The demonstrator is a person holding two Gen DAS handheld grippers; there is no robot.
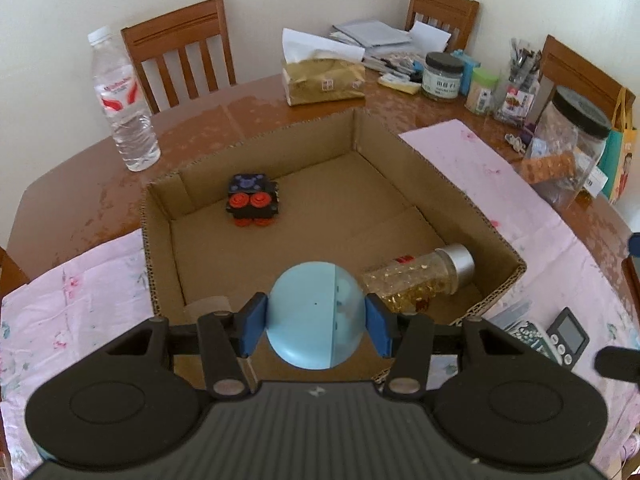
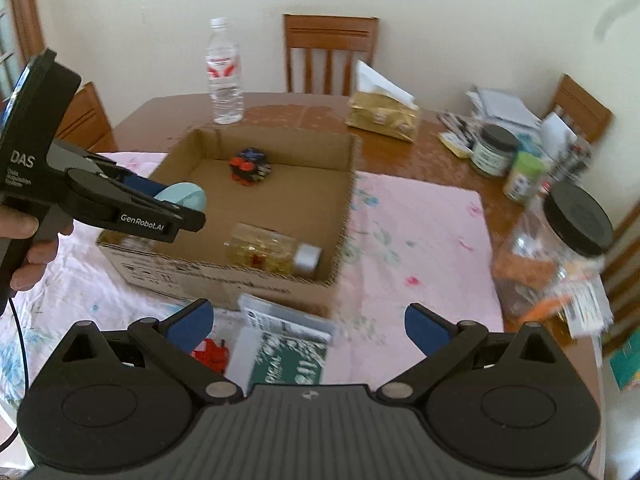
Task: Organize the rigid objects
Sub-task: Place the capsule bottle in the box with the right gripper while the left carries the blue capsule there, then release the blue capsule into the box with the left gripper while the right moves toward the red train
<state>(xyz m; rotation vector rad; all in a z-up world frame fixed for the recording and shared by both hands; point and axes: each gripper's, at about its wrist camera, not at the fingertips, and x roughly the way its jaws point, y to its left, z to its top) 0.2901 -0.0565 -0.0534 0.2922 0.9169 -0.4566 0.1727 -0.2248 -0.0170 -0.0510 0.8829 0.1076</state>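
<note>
My left gripper [image 1: 316, 322] is shut on a light blue round case [image 1: 308, 312] and holds it above the near edge of an open cardboard box [image 1: 400, 148]. The case also shows in the right wrist view [image 2: 188, 196]. In the box lie a black toy with red wheels [image 1: 252, 200] and a clear bottle of gold flakes with a silver cap [image 1: 420, 280]. My right gripper [image 2: 308, 328] is open and empty, above the pink cloth in front of the box [image 2: 340, 208]. Below it lie a green-and-white packet [image 2: 288, 360] and a small red object [image 2: 212, 354].
A water bottle [image 1: 120, 96] stands behind the box on the left. A tissue pack [image 1: 324, 76], jars [image 1: 442, 76] and papers crowd the far right of the wooden table. A large clear jar with a black lid [image 2: 560, 248] stands to the right. A small timer [image 1: 568, 338] lies on the cloth.
</note>
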